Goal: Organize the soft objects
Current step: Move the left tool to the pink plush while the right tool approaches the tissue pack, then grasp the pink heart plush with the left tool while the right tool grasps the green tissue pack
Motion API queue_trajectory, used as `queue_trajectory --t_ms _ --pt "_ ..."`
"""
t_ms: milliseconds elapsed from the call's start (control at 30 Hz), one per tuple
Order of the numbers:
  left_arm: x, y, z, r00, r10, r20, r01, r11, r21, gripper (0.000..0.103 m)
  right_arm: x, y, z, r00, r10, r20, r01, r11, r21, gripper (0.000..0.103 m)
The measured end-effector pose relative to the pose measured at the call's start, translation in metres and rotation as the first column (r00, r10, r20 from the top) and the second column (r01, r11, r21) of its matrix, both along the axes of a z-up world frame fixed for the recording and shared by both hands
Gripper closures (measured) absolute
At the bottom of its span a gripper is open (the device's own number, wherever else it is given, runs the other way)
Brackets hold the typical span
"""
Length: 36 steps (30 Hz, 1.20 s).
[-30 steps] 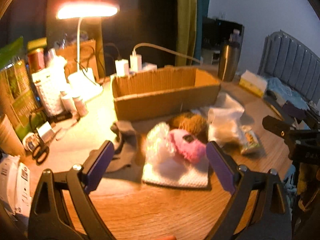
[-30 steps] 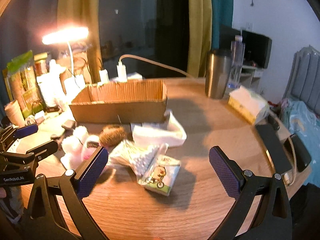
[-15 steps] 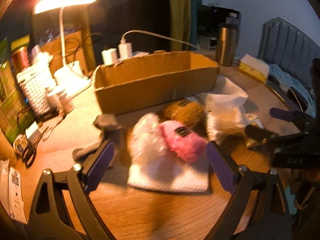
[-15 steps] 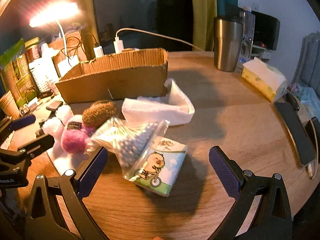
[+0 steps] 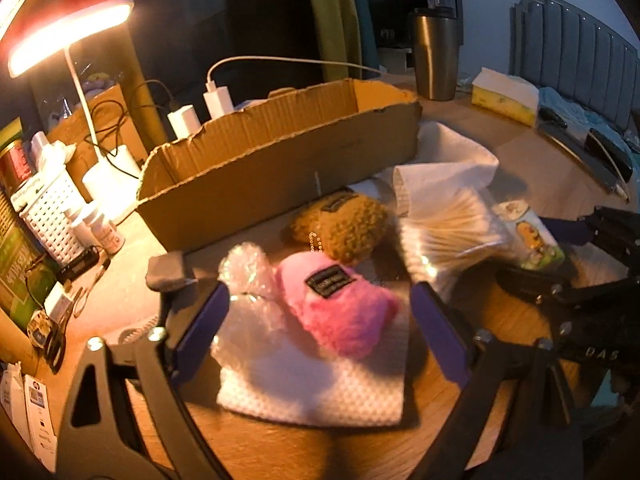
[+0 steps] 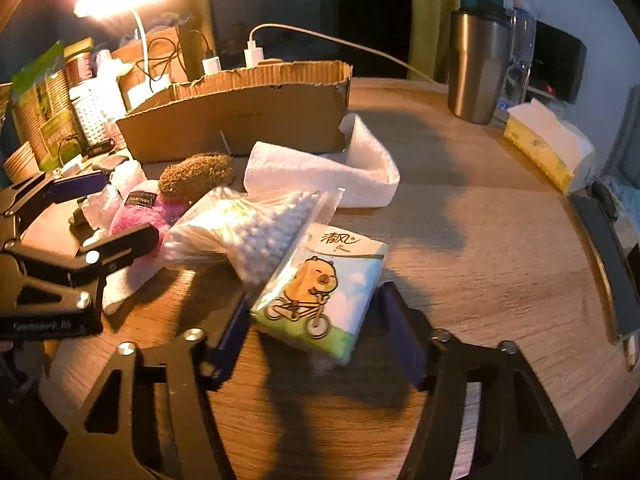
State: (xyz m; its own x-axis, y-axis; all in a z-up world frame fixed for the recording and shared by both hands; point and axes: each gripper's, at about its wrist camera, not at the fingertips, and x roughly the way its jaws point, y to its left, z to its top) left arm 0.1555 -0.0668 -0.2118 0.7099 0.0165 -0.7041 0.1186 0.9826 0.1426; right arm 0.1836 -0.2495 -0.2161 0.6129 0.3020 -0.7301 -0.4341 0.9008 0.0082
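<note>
Tissue pack (image 6: 320, 292) between right fingers (image 6: 394, 320)

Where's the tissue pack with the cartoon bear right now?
In the right wrist view the tissue pack lies on the table, between the right tool's fingers, its far end tucked under the bag of cotton swabs.

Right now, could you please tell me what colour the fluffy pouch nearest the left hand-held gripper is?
Pink pouch, with a small dark label; clearest in the left wrist view.
</note>
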Motion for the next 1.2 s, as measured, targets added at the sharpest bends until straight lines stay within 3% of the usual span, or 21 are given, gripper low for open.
queue_trajectory --t_ms 167,300,433,867,1200 --pt "0.000 -0.008 -0.004 1.000 -0.021 0.001 0.021 0.998 0.064 0.028 0.000 -0.006 0.002 1.000 0.016 -0.003 -0.016 1.000 0.017 0.043" --pt "-0.002 -0.013 -0.006 0.999 -0.043 0.005 0.043 0.995 0.094 0.047 0.001 -0.011 0.004 1.000 0.021 -0.013 -0.021 0.999 0.026 0.044" --pt "-0.004 -0.011 -0.005 0.997 -0.073 0.000 0.073 0.996 0.048 0.067 -0.002 -0.018 0.014 1.000 0.000 0.004 0.000 1.000 0.007 0.045" --pt "-0.007 0.014 0.001 0.997 -0.076 0.019 0.078 0.988 -0.134 0.082 -0.002 -0.014 0.056 0.995 -0.044 0.090 0.050 0.996 -0.073 0.049" --pt "-0.019 0.030 0.022 0.994 -0.072 0.077 0.087 0.970 -0.225 0.094 -0.006 -0.003 0.073 0.990 -0.049 0.134 0.059 0.995 -0.076 0.049"
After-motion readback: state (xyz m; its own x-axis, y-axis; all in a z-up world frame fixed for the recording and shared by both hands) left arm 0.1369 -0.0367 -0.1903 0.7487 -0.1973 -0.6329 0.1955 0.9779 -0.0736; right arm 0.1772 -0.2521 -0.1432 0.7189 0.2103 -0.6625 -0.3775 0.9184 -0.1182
